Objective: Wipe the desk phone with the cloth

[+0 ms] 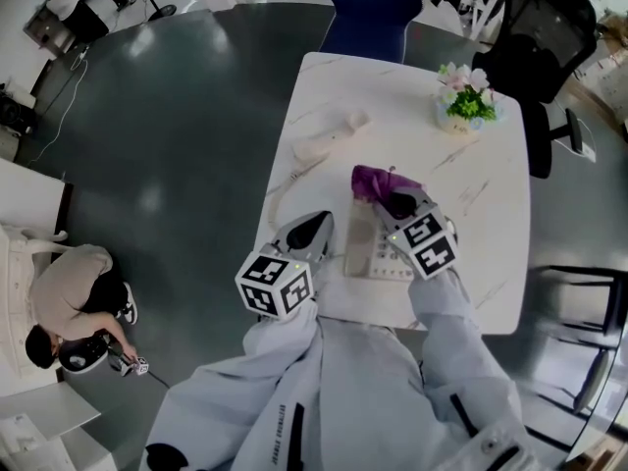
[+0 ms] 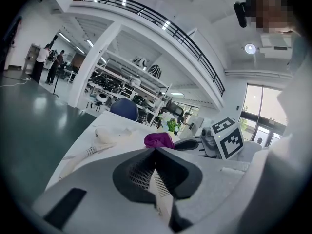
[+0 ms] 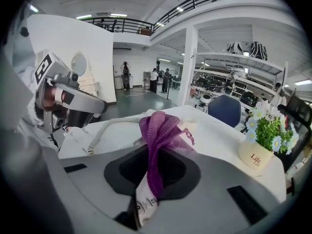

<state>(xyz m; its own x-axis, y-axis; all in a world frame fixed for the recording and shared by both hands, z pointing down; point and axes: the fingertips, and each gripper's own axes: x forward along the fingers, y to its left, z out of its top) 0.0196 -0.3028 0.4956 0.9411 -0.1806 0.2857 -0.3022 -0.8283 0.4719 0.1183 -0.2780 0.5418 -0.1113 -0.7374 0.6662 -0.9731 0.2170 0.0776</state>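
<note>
A beige desk phone base lies near the front of the white marble table. Its handset is off the base, farther back on the left, with the coiled cord trailing from it. My right gripper is shut on a purple mesh cloth, which it holds over the phone's far end. The cloth bunches out past the jaws. My left gripper hovers just left of the phone, jaws closed together with nothing between them.
A small pot of flowers stands at the table's back right. A blue chair sits behind the table and a black one to its right. A person crouches on the dark floor at the left.
</note>
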